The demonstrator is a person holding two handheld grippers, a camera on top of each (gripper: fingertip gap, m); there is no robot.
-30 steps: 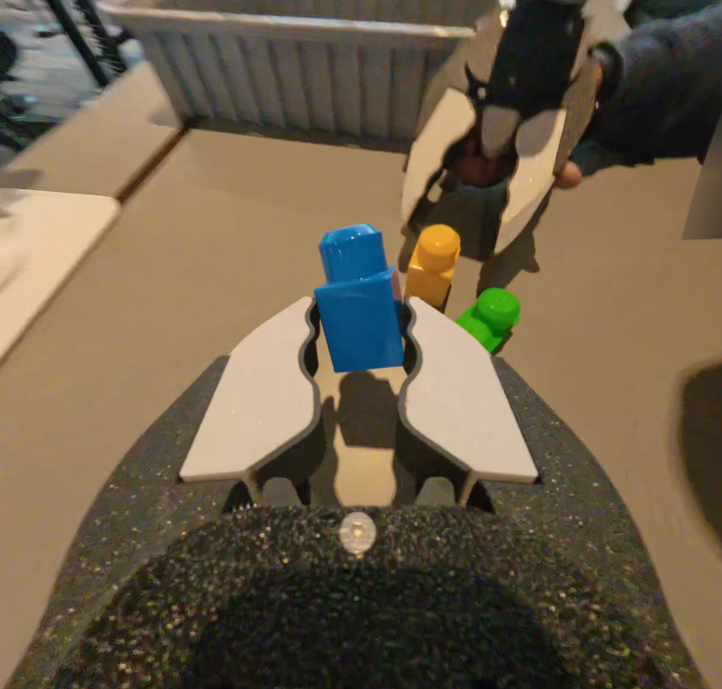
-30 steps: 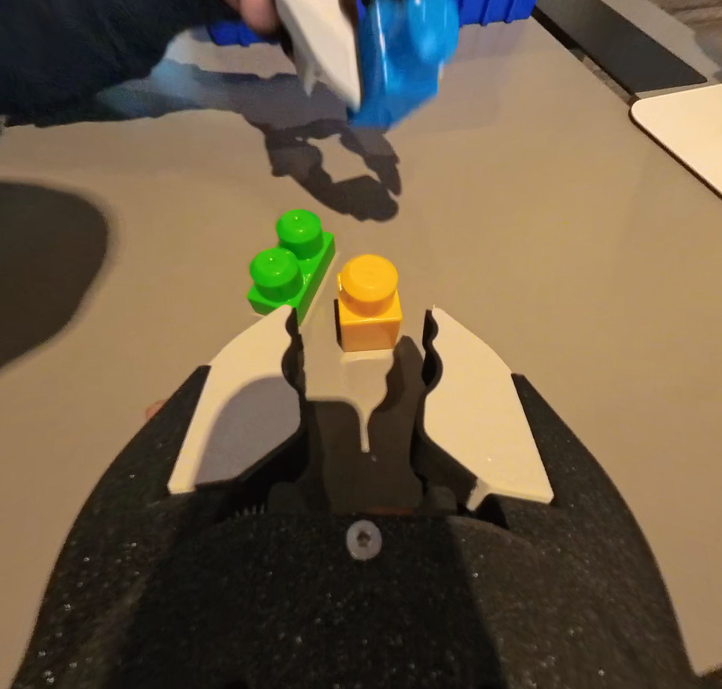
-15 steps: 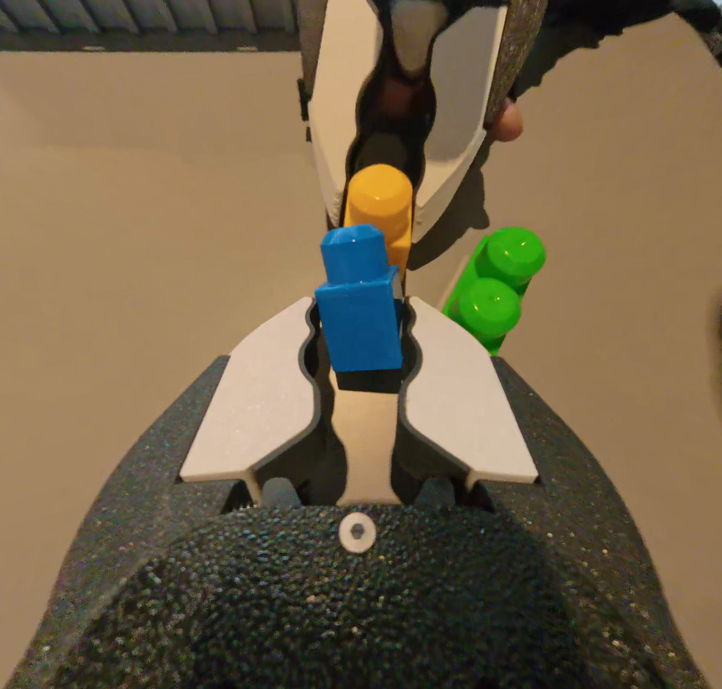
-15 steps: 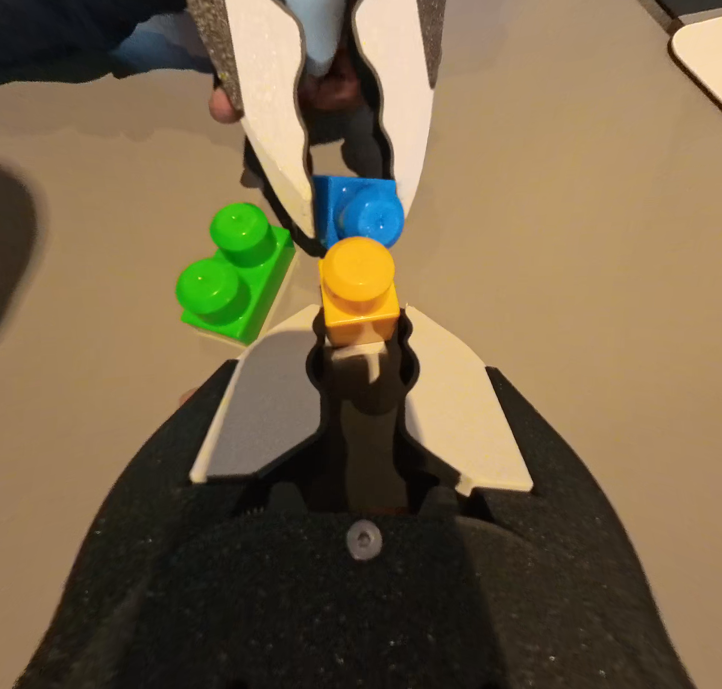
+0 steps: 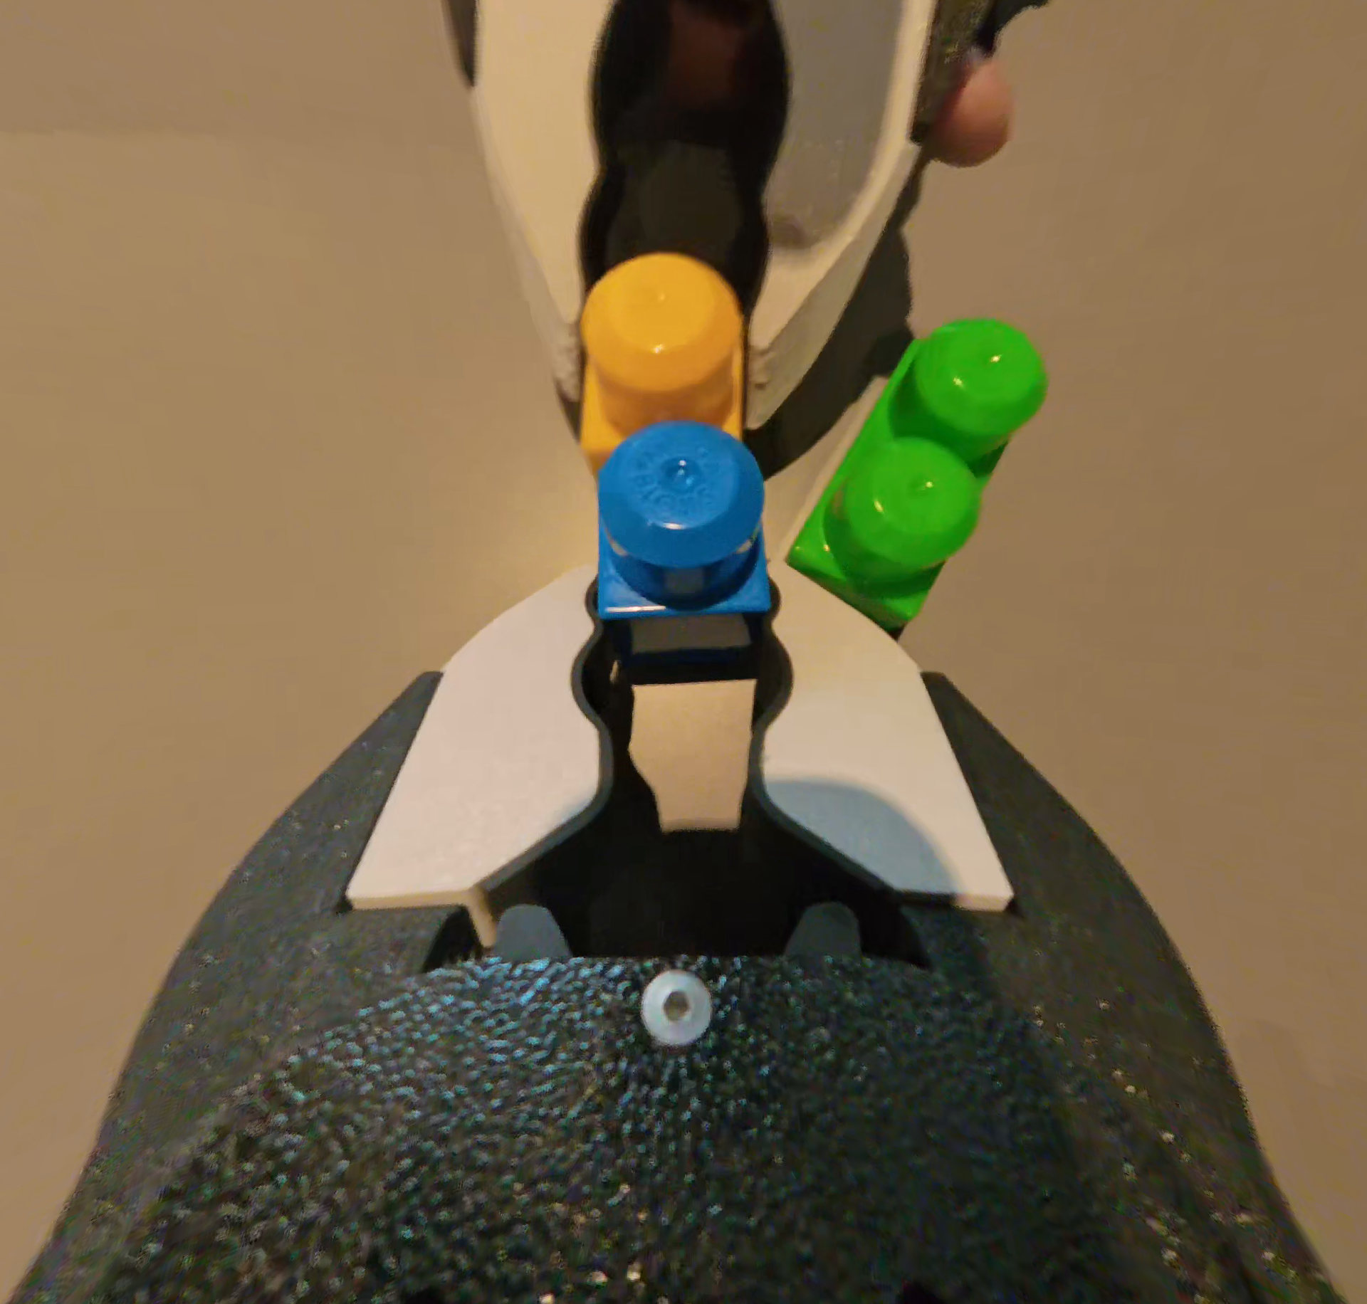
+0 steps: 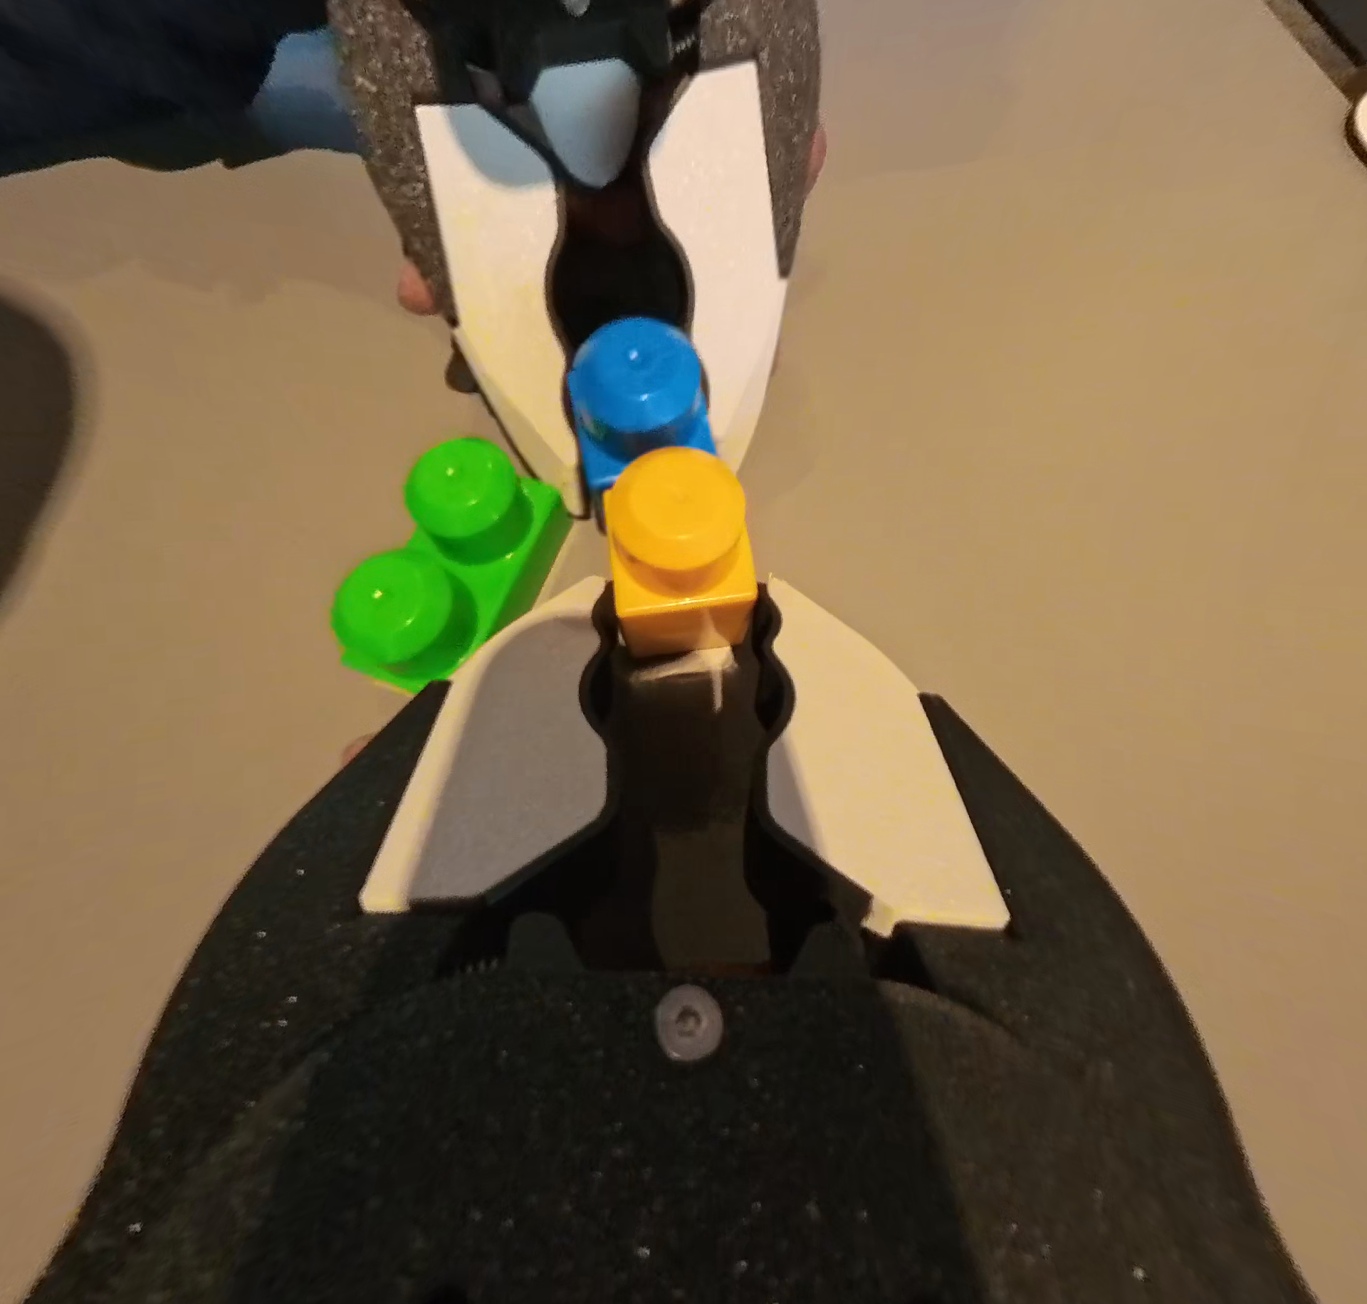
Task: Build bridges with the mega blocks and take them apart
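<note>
My left gripper (image 5: 682, 595) is shut on a blue one-stud block (image 5: 680, 521), upright, low over the tan table. My right gripper (image 6: 684, 603) is shut on a yellow one-stud block (image 6: 677, 536), also upright. The two grippers face each other and the blue block (image 6: 636, 396) and yellow block (image 5: 662, 351) stand side by side, touching or nearly so. A green two-stud block (image 5: 925, 470) lies on the table beside them; it also shows in the right wrist view (image 6: 444, 558), next to my right gripper's left finger.
The tan table (image 5: 259, 381) spreads around the blocks. A dark sleeve (image 6: 148, 48) and a fingertip (image 5: 973, 115) of the person show behind the grippers. A dark shadow patch (image 6: 29, 440) lies at the left. A white board corner (image 6: 1357, 122) is at the far right edge. Only a small space, under 4 cm, lies between the two pairs of fingers.
My left gripper came down and tilted the blue block upright, bringing it against the yellow block. My right gripper closed on the yellow block. The green block has not moved.
</note>
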